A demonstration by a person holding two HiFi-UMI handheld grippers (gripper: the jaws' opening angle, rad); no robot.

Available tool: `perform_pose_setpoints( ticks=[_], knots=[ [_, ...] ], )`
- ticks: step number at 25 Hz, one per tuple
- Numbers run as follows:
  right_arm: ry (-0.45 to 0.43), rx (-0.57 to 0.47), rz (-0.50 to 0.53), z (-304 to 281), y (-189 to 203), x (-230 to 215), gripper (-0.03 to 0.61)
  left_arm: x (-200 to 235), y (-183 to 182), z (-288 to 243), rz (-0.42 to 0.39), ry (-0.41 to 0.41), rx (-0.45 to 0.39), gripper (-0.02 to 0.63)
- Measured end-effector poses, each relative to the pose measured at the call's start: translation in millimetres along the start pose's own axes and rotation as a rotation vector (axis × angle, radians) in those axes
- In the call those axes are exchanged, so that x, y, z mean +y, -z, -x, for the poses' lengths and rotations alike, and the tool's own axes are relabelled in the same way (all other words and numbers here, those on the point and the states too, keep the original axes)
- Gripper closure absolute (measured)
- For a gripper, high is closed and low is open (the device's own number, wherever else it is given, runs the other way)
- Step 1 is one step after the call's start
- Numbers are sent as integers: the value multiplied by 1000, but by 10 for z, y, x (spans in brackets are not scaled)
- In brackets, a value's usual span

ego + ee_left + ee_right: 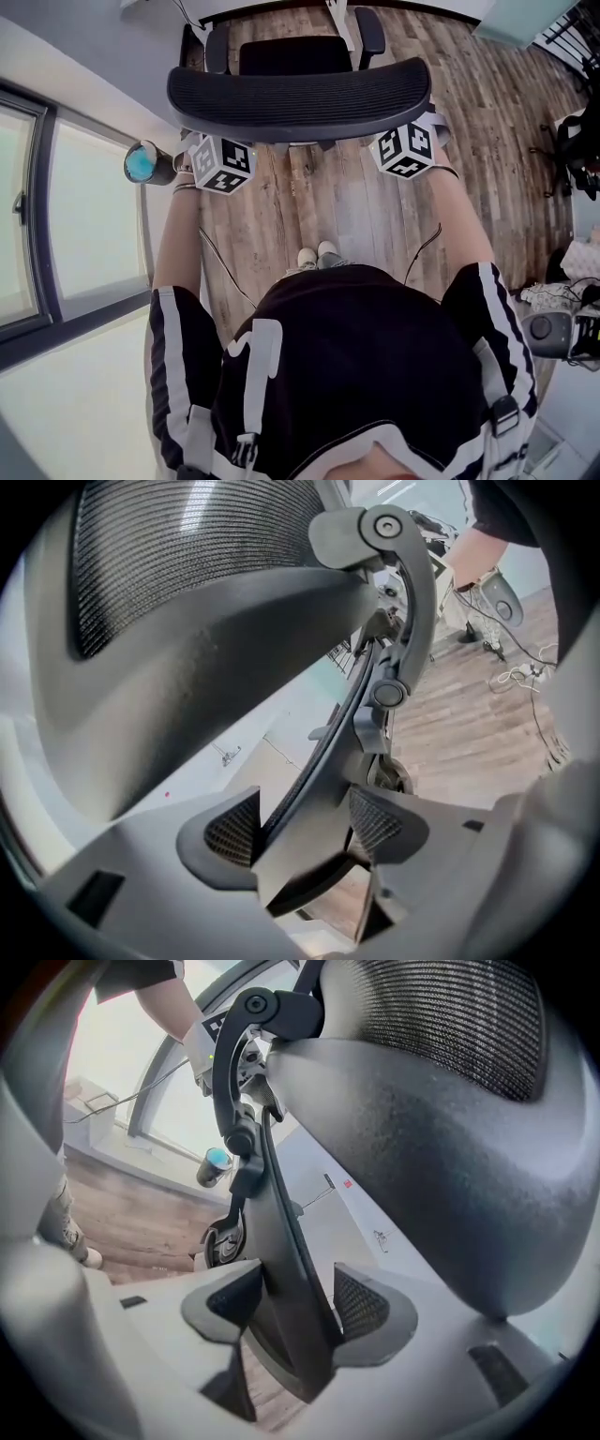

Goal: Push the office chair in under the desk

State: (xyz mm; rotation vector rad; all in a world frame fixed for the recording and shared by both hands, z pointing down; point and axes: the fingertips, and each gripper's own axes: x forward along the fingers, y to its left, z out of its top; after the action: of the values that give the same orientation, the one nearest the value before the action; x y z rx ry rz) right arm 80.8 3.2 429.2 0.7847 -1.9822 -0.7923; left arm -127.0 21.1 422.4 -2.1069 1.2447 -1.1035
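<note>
Wood floor (347,206); blue-topped cylinder (145,164) beside window (94,216); cables (551,295) at right.

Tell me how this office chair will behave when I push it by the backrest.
The office chair probably rolls readily: what looks like a caster sits on smooth wood floor. Its thin backrest edge may flex slightly.

The chair (298,94) stands far centre, its back towards the person and its seat beyond, with 1 armrest on each side. The desk (281,7) runs along the far edge, just past the seat. The left gripper (305,822) is at the back's left edge and the right gripper (286,1302) at its right edge, each with the back's frame between its 2 jaws. The shoes (317,255) are on the floor near of the chair. The window (28,216) is at left, with a cup (148,164) between it and the left gripper. A 2nd chair (574,155) is far right.
</note>
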Motion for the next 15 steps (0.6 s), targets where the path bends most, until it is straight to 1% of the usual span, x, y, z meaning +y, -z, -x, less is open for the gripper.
perform_pose_setpoints(
  ticks=[8, 15],
  knots=[
    [-34, -11, 0, 14, 131, -52, 331, -91, -116, -19, 3, -28, -2, 313],
    [-46, -32, 12, -11, 193, -91, 331, -122, -160, -52, 32, -38, 17, 311]
  ],
)
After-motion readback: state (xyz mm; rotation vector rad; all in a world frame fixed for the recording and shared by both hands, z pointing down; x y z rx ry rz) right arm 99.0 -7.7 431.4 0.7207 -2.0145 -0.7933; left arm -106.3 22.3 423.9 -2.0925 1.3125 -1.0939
